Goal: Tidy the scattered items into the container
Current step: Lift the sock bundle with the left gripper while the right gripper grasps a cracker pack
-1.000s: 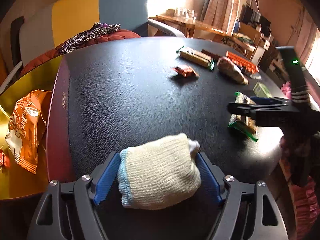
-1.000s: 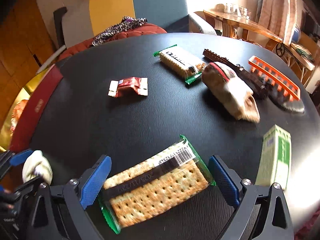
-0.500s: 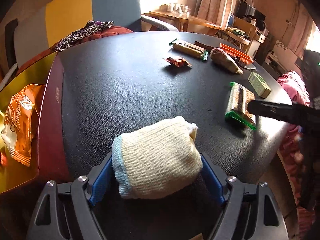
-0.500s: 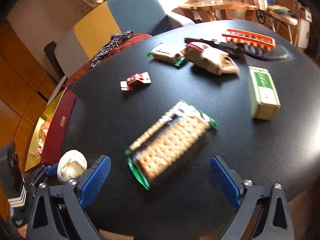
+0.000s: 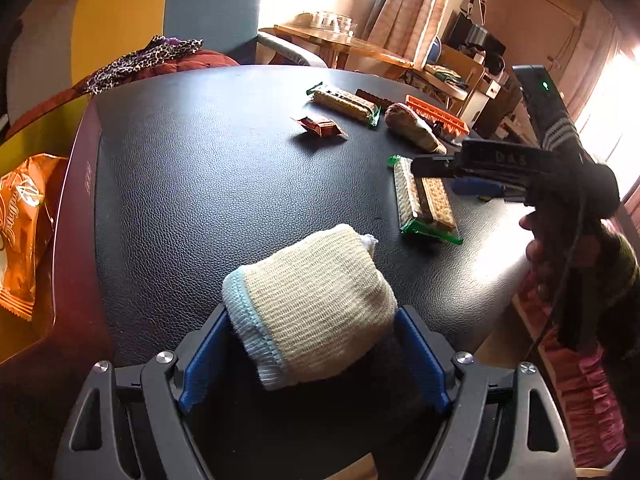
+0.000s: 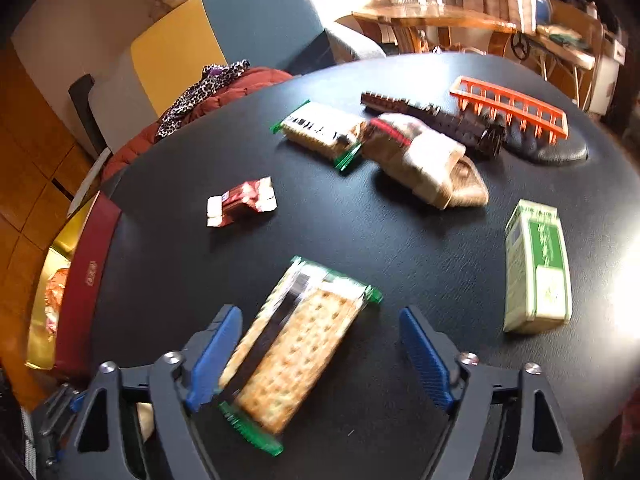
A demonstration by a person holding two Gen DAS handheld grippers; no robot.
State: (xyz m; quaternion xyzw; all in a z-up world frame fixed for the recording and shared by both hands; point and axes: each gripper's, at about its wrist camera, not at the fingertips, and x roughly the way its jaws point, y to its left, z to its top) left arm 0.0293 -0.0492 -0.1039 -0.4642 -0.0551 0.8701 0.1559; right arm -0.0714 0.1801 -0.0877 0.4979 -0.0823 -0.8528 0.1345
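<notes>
left gripper [image 5: 312, 354] clamped, right gripper [image 6: 320, 354] spread wide

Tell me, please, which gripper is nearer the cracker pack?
Right. The right gripper straddles the cracker pack, jaws open; the left gripper, gripping the sock, sits off to its side.

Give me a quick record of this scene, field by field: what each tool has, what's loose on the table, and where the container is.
left tool: shut on rolled sock
right tool: open, cracker pack between its fingers, touching only the left one
table: black, rounded
loose items: red wrapper, second cracker pack, brown sock, green box, orange rack
container: red-rimmed, gold inside, at the table's left edge
in container: orange snack bag
</notes>
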